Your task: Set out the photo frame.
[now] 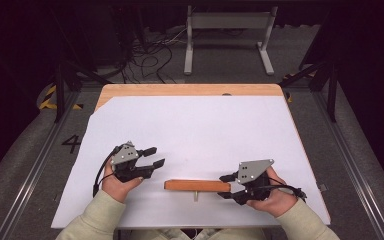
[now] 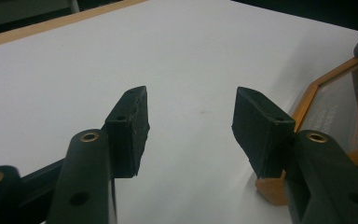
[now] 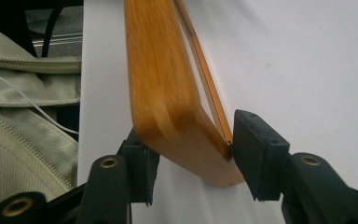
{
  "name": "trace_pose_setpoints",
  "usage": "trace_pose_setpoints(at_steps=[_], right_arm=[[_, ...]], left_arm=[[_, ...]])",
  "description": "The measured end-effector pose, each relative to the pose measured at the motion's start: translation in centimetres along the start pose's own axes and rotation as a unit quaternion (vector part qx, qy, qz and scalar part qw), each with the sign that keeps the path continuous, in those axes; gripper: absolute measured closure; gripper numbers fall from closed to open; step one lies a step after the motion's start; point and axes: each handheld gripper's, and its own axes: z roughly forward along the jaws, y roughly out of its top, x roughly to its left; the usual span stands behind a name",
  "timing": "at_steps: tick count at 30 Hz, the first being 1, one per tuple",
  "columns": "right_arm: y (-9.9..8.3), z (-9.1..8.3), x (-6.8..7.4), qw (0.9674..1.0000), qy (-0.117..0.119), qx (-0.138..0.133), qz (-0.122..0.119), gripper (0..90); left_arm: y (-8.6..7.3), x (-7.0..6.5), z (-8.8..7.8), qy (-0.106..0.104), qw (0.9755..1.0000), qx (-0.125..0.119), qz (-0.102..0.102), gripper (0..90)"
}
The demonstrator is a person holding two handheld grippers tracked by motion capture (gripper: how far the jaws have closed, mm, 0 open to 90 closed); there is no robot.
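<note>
A wooden picture frame (image 1: pixel 197 185) stands on edge low in the centre of the high view, on the white desk (image 1: pixel 200 125). The right gripper (image 1: pixel 226 186) has its fingers (image 3: pixel 254 149) spread around the frame's end, one touching; whether they pinch is unclear. The left gripper (image 1: pixel 154 156) is spread, empty, beside the frame's other end. The frame's face is cut off.
</note>
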Motion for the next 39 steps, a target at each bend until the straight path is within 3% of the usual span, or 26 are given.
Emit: trace_pose_setpoints(at_steps=[5, 9, 13, 19, 30, 39], right_arm=[[-1.1, -0.4, -0.3, 0.9996, -0.011, 0.019, 0.017, 56.1], [-2.0, -0.5, -0.3, 0.9984, -0.022, 0.040, 0.033, 67.7], [-2.4, -0.5, -0.1, 0.9977, -0.012, 0.054, 0.040, 79.4], [-2.5, 0.1, 0.3, 0.9970, 0.001, 0.065, 0.042, 87.1], [-3.0, 1.8, 0.3, 0.9938, 0.022, 0.080, 0.073, 90.0], [-3.2, 2.6, -0.5, 0.9901, 0.003, 0.079, 0.116, 90.0]], left_arm=[[0.0, 0.0, 0.0, 0.000, 1.0000, 0.000, 0.001, 46.0], [0.0, 0.1, 0.1, 0.001, 1.0000, 0.000, 0.000, 46.1], [0.0, 0.1, 0.0, 0.001, 1.0000, -0.001, -0.001, 46.4], [0.0, 0.1, 0.0, 0.001, 1.0000, 0.000, -0.001, 46.6], [0.0, 0.1, 0.1, 0.000, 1.0000, 0.003, -0.003, 46.8], [0.0, 0.1, 0.2, 0.001, 1.0000, 0.005, -0.002, 46.8]])
